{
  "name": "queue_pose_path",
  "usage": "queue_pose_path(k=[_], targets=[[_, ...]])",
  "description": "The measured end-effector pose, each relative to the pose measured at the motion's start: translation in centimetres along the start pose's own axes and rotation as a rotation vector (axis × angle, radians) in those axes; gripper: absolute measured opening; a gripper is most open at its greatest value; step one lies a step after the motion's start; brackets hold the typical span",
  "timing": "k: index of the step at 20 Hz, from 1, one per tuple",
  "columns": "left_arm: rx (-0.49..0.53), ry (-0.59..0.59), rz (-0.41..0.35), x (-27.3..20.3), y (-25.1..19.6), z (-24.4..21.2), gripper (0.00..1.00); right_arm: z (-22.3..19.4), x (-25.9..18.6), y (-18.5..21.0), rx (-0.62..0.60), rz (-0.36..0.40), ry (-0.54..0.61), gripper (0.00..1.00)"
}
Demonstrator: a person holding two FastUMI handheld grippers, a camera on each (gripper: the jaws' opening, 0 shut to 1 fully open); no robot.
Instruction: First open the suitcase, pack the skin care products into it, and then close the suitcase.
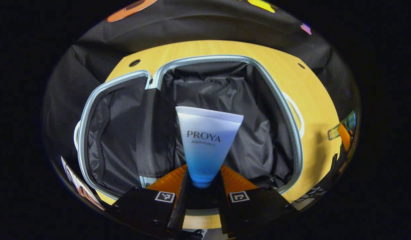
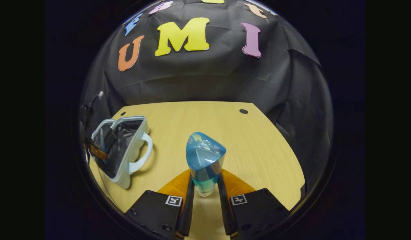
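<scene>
- White-to-blue soft plastic squeeze tube [image 1: 208, 143] was pinched near its cap end by the left tongs [image 1: 204, 181], both fingers pressing its narrow blue base; flat crimped end pointed away from the camera.
- Tube hung above the open light-blue-rimmed suitcase [image 1: 293, 133], over the black crinkled fabric lining of its deeper half; mesh pocket half lay beside it. Looked not yet touching the lining, tho hard to tell.
- Handling, judged: tube prob. light, walls squashy, skin smooth, so could slip or bulge if squeezed hard; stiffer shoulder near the cap is the better hold, approx where it was held.
- Clear blue teardrop-shaped bottle w/ teal liquid [image 2: 205, 160] was clamped by the right tongs [image 2: 205, 188], fingers on its lower clear part, above the pale wood-grain counter [image 2: 258, 150].
- Bottle prob. rigid, glossy, heavier w/ liquid, maybe breakable; grip low and firm, set down gently.
- Pose: left tongs angled down into the case; right tongs held well apart from the suitcase [image 2: 125, 150], which sat far to its left, white handle facing the counter's middle.
</scene>
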State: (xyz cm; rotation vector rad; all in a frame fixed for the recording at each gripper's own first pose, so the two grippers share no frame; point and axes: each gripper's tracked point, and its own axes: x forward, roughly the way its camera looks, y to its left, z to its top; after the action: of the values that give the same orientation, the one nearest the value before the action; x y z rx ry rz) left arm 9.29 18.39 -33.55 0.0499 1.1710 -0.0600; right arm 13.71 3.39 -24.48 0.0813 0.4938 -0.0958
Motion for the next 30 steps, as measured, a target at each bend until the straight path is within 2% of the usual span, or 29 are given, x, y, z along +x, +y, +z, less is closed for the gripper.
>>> queue_pose_path(k=[4,8,9,10,11,12,13,14,15,18,21,22,23,27,30], targets=[[-0.021,0.095,-0.007,2.9,0.7,-0.5,0.45,2.1,-2.8,3.5,-0.023,0.033,-0.013,0.35],[-0.054,0.113,-0.040,2.6,0.7,0.0,0.45,3.8,-3.8,5.5,-0.021,0.042,-0.021,0.36],[-0.062,0.115,-0.041,2.7,0.6,0.0,0.53,4.1,-3.8,6.0,-0.027,0.046,-0.018,0.36],[-0.071,0.118,-0.040,2.6,0.6,0.0,0.46,4.3,-3.8,6.4,-0.034,0.050,-0.017,0.36],[-0.075,0.113,-0.049,2.6,0.4,0.0,0.47,4.7,-3.7,7.0,-0.042,0.057,-0.015,0.35],[-0.087,0.098,-0.081,2.5,-0.4,0.2,0.50,5.0,-3.6,7.6,-0.053,0.065,-0.014,0.38],[-0.097,0.102,-0.118,2.2,-1.2,-0.1,0.56,5.3,-3.6,8.3,-0.067,0.072,-0.015,0.36],[-0.105,0.110,-0.117,1.7,-1.2,-0.5,0.62,5.7,-3.5,9.1,-0.079,0.082,-0.014,0.36],[-0.117,0.099,-0.122,1.3,-1.2,-0.6,0.75,6.1,-3.4,10.1,-0.089,0.099,-0.014,0.36],[-0.095,-0.023,-0.147,-1.4,-1.0,-0.1,0.81,6.8,-3.0,13.7,-0.112,0.164,0.009,0.36],[-0.032,-0.241,-0.142,-4.9,1.1,0.8,0.84,6.0,-2.1,18.4,-0.129,0.243,0.086,0.36],[-0.026,-0.309,-0.131,-6.4,2.0,0.8,0.92,5.6,-1.7,19.9,-0.138,0.263,0.109,0.35],[-0.036,-0.374,-0.091,-7.9,3.7,0.4,0.84,4.9,-1.2,21.7,-0.155,0.285,0.134,0.35],[-0.124,-0.479,0.053,-11.6,11.5,-3.6,0.84,1.2,0.6,27.3,-0.204,0.351,0.249,0.36],[-0.218,-0.480,0.104,-12.1,17.0,-7.1,0.84,-2.5,2.5,29.4,-0.188,0.338,0.378,0.36]])
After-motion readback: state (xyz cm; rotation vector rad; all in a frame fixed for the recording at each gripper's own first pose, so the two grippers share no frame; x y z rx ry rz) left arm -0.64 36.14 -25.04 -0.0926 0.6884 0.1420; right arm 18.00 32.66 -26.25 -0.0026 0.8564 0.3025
